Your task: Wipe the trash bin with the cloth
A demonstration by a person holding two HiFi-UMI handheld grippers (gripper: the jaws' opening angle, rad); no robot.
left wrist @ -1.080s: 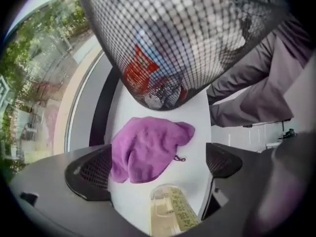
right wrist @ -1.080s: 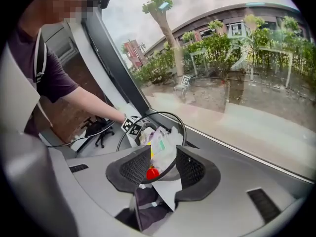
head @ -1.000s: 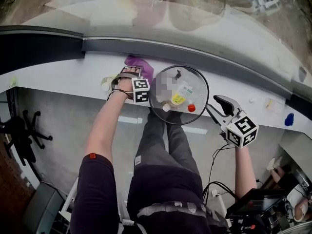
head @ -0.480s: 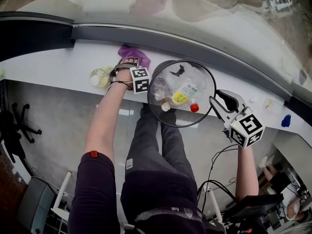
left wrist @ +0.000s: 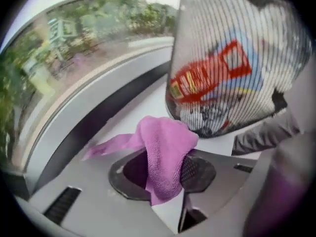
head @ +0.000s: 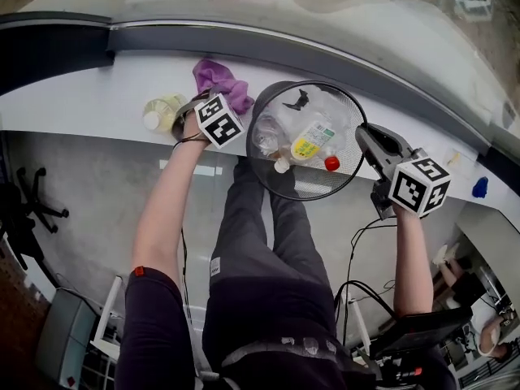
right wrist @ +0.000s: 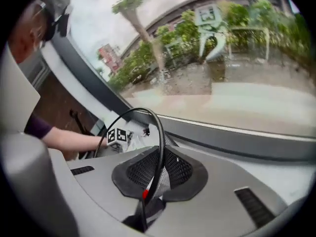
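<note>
The black wire-mesh trash bin (head: pixel 276 177) stands against the white sill, with bottles and wrappers inside. In the left gripper view its mesh wall (left wrist: pixel 232 68) rises just beyond the jaws. A purple cloth (head: pixel 219 80) lies on the sill to the bin's left. My left gripper (head: pixel 210 97) is closing, and its pads press a fold of the cloth (left wrist: pixel 165 147) between them. My right gripper (head: pixel 367 136) is at the bin's right side, closing, with the bin's thin black rim (right wrist: pixel 158 142) pinched between its pads.
A pale plastic bottle (head: pixel 162 110) lies on the white sill (head: pixel 81 96) left of the cloth. A small blue thing (head: pixel 479 187) sits at the sill's far right. The window glass runs close behind the sill. The person's legs are below the bin.
The left jaws, wide apart before, have shut on the purple cloth. The right gripper has moved in from the right and closed on the bin's rim.
</note>
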